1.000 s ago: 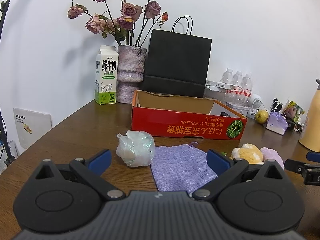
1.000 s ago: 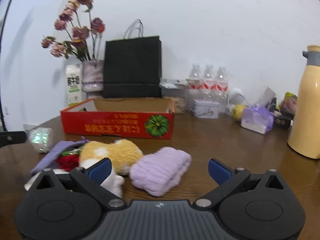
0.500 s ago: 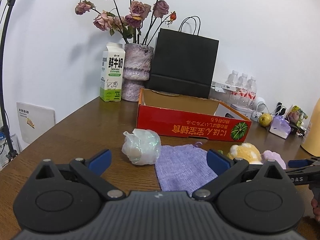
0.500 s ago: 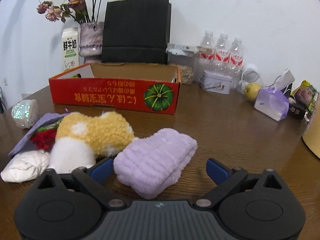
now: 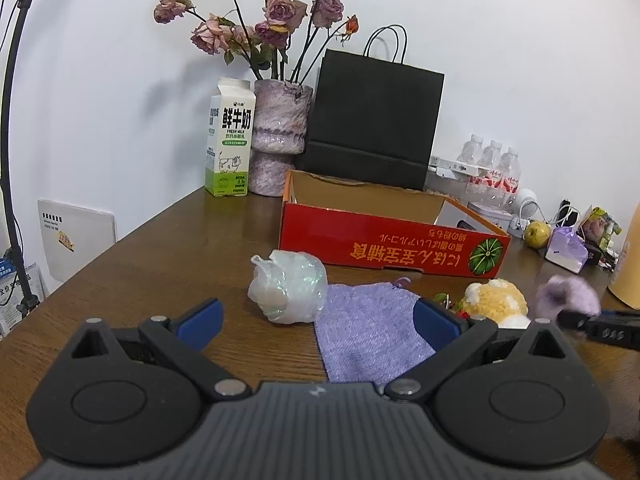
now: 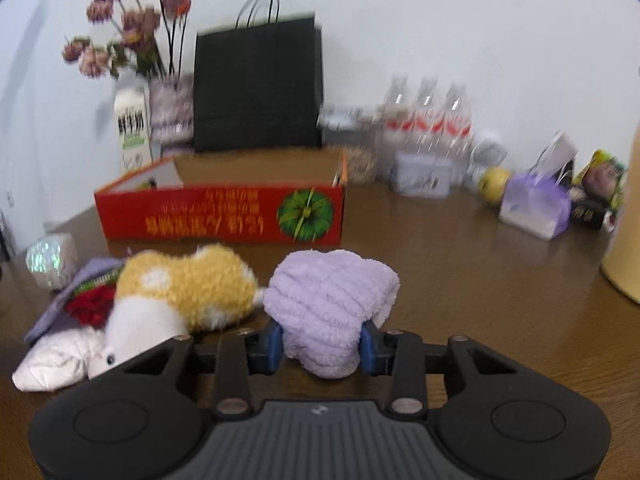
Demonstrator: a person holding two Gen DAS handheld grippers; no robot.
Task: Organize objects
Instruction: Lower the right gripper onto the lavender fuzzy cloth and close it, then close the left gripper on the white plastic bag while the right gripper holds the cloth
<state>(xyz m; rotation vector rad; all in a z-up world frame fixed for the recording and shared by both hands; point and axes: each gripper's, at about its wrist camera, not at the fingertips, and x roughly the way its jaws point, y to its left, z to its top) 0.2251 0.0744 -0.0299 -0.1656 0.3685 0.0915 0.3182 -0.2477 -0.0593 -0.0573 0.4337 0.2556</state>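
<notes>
My right gripper [image 6: 322, 344] is closing on a fluffy lilac cloth [image 6: 332, 300]; its blue pads squeeze the cloth's near end from both sides. To its left a yellow-and-white plush toy [image 6: 188, 288] lies touching it, next to a red item and a white pouch [image 6: 56, 364]. Behind them stands the open red cardboard box [image 6: 220, 216]. My left gripper [image 5: 318, 318] hovers open and holds nothing, above a purple woven pouch [image 5: 368, 328] and beside a knotted plastic bag [image 5: 288, 286]. From the left wrist the lilac cloth [image 5: 568, 294] shows at far right.
Along the wall stand a milk carton [image 5: 230, 140], a vase of dried roses [image 5: 280, 136], a black paper bag [image 5: 374, 120] and water bottles [image 6: 426, 120]. A tissue pack [image 6: 534, 204], a yellow fruit [image 6: 494, 184] and a cream flask [image 6: 628, 216] crowd the right side.
My right gripper moved forward around the lilac cloth and its jaws came together on it, bunching the cloth up. The left gripper stayed open in place.
</notes>
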